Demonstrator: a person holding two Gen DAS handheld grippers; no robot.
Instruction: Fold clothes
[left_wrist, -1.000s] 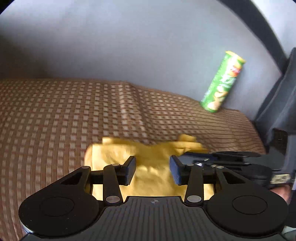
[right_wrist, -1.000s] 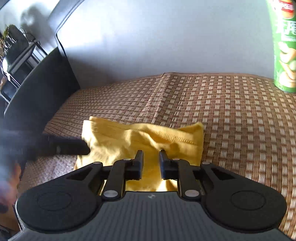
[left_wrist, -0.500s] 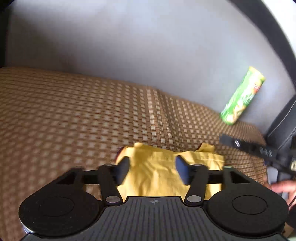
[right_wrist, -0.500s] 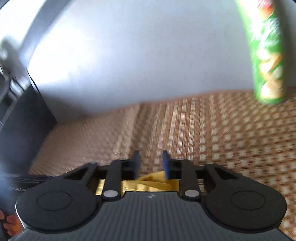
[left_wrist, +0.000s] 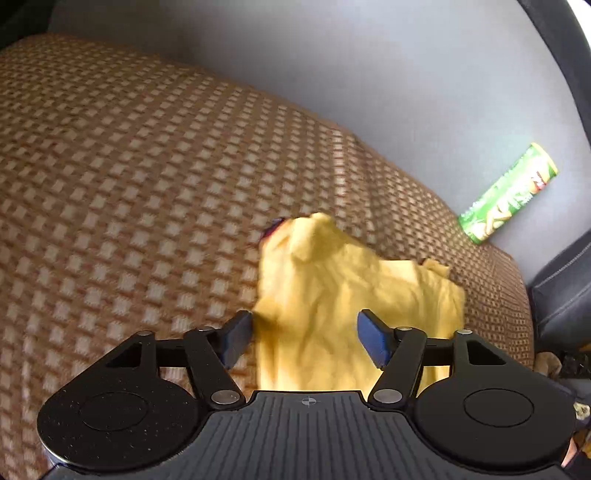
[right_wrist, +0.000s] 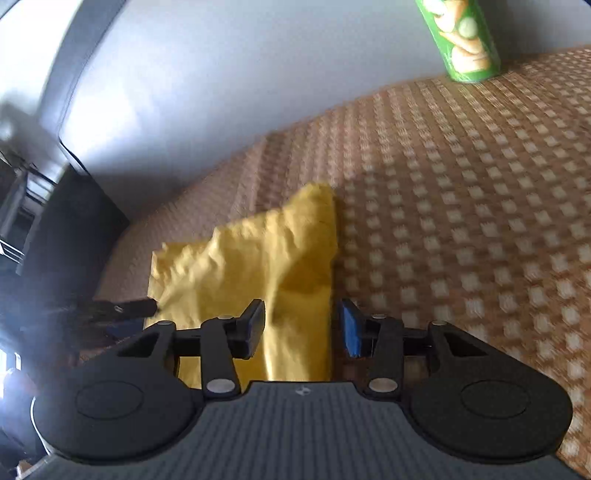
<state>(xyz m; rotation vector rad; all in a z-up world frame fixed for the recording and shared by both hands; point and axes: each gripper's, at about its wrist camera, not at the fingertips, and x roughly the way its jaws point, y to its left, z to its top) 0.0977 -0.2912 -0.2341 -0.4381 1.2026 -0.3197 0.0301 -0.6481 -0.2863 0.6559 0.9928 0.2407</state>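
One crumpled yellow garment (left_wrist: 354, 295), soft and creased, lies bunched on the woven brown-and-cream checked mat (left_wrist: 147, 184). It sits just ahead of and between the fingers of both claws. The left claw (left_wrist: 306, 339) tilts downward, its jaws wide and just opened further, pads clear of the cloth. The right claw (right_wrist: 301, 328), also angled down, has likewise just been opening and grips nothing. A green cylindrical crisp can (left_wrist: 506, 195) stands far ahead to the right of the left claw; its label is unreadable
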